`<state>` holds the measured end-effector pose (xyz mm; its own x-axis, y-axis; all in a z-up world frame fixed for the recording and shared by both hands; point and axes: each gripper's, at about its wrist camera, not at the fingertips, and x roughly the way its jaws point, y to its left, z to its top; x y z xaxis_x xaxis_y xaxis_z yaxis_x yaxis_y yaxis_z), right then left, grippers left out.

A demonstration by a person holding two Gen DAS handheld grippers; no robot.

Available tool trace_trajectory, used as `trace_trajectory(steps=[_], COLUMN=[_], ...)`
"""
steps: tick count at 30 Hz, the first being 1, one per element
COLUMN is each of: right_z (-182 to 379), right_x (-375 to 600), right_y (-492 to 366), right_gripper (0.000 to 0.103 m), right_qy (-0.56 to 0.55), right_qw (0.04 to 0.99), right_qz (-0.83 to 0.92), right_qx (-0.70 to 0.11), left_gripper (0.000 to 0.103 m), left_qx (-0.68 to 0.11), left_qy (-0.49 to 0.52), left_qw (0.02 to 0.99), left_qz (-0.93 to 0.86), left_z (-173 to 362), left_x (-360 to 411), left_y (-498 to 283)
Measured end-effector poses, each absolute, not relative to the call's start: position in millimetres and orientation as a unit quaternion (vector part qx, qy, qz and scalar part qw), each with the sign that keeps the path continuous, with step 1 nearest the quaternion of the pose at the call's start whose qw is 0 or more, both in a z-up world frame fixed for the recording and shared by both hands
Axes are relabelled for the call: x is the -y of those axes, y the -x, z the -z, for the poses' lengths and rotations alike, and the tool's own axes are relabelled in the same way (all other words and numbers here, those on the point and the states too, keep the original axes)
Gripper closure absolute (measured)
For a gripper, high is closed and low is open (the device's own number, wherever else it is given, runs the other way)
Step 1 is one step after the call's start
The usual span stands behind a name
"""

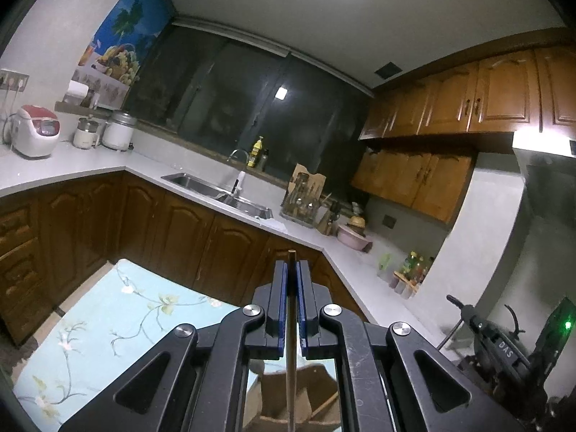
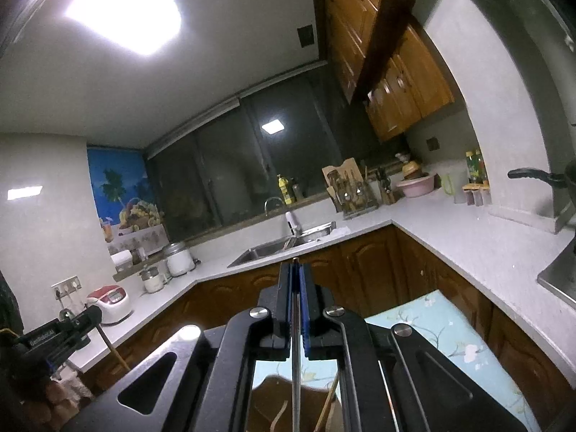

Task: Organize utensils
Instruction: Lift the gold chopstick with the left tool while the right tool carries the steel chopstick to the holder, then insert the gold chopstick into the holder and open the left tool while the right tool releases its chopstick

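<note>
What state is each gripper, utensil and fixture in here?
Left gripper: shut on a wooden stick.
Right gripper: shut on a metal rod.
Upper cabinets: doors closed.
Ceiling light: on.
Sink: no running water visible.

A pale L-shaped desk (image 1: 90, 165) is seen running under a dark window (image 1: 230, 97). A steel sink (image 1: 219, 192) is set into it, with a curved tap (image 1: 238, 154) behind and a yellow bottle (image 1: 256, 151) on the sill. A red-and-white rice cooker (image 1: 35, 130) is parked at the left end, two white pots (image 1: 104, 130) just beside it. A pink basin (image 1: 352, 237) is spotted past a cutting board (image 1: 306, 187). Brown wall cabinets (image 1: 468, 100) are hung above, a beach poster (image 1: 124, 32) is fixed by the window, and a floral blue cloth (image 1: 108, 324) is spread below.
</note>
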<state>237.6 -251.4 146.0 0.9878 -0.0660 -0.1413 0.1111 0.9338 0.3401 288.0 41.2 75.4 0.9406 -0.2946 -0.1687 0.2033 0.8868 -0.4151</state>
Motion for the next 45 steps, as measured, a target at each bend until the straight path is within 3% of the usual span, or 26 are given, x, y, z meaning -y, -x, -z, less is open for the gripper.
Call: trace_trajectory(steps=[27, 45], right_z=[-68, -31], right_x=[263, 260], right_y=[-278, -290], right_gripper=[0.099, 0.099], right_qy=[-0.194, -0.202], right_qw=[0.974, 0.965], right_qz=[0.061, 0.053], right_qx=[-0.095, -0.16], left_gripper=[0.1, 0.099], left_qx=[-0.149, -0.192], left_qy=[0.211, 0.154], left_qw=[0.96, 0.961], left_qz=[0.108, 0.125], left_z=[-4, 11], left_x=[-13, 6], left_y=[-385, -377])
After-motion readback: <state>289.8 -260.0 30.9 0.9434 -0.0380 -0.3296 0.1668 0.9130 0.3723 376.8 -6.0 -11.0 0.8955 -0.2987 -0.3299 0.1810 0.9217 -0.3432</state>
